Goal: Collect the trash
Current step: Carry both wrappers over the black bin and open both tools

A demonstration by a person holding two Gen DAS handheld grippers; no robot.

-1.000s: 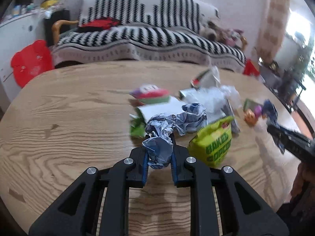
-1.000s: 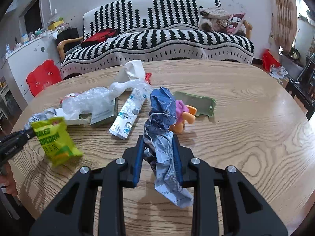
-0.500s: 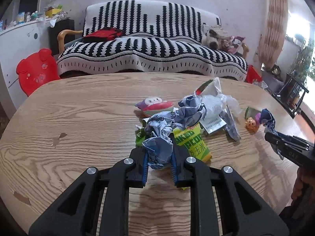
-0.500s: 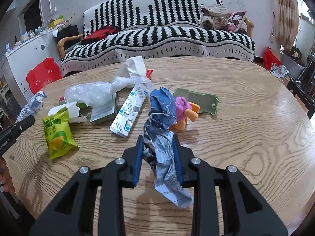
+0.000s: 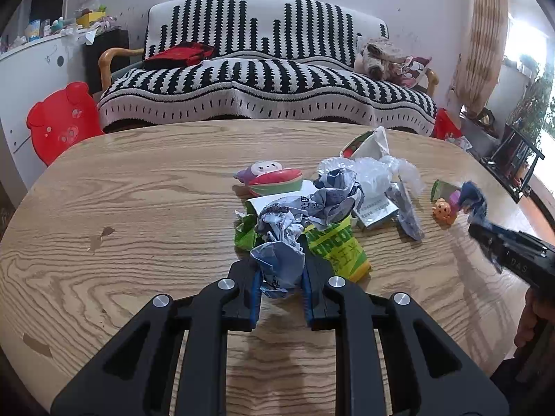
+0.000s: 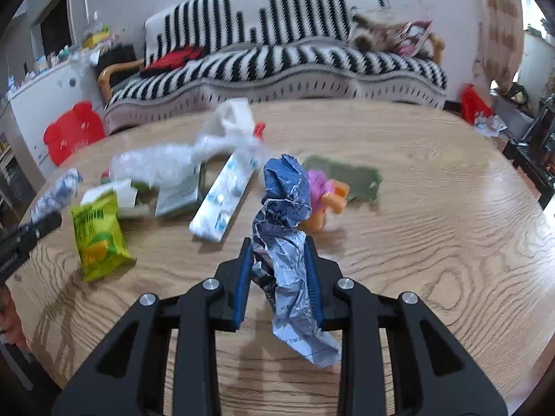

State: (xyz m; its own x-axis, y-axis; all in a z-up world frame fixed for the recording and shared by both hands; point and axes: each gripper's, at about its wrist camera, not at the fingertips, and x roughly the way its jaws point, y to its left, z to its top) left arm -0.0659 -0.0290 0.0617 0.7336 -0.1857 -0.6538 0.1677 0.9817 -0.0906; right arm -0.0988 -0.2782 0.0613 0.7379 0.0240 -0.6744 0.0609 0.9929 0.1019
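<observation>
A: Your left gripper (image 5: 279, 274) is pinching a crumpled grey-white printed foil wrapper (image 5: 277, 242) between its blue pads, lifted just above the oval wood-grain table (image 5: 138, 201). Your right gripper (image 6: 277, 270) is clamped on a second wrapper, a long crumpled blue-and-silver foil one (image 6: 286, 235), with its loose tail hanging below the fingers.

B: So which step am I in?

A: By my reading, the carry: 2 pieces are picked and neither is dropped off yet. No bin or bag shows in either view, so I can't tell you where they go.

B: What's left on the table?

A: A yellow-green popcorn snack bag (image 6: 99, 239) near your left gripper, a clear crinkled plastic film (image 6: 156, 163), a flat white-and-blue blister strip (image 6: 222, 204) and a torn white paper scrap (image 6: 121, 190). The small orange-and-pink plastic toy (image 6: 326, 204) and the flat green plastic piece (image 6: 353, 176) just behind it may not be trash; judge that yourself.

B: And the next move?

A: Keep both grips firm and bring both wrappers to wherever you are collecting. Mind the hanging tail on the right; it could snag or slip. The right view is blurred, so slow down.
</observation>
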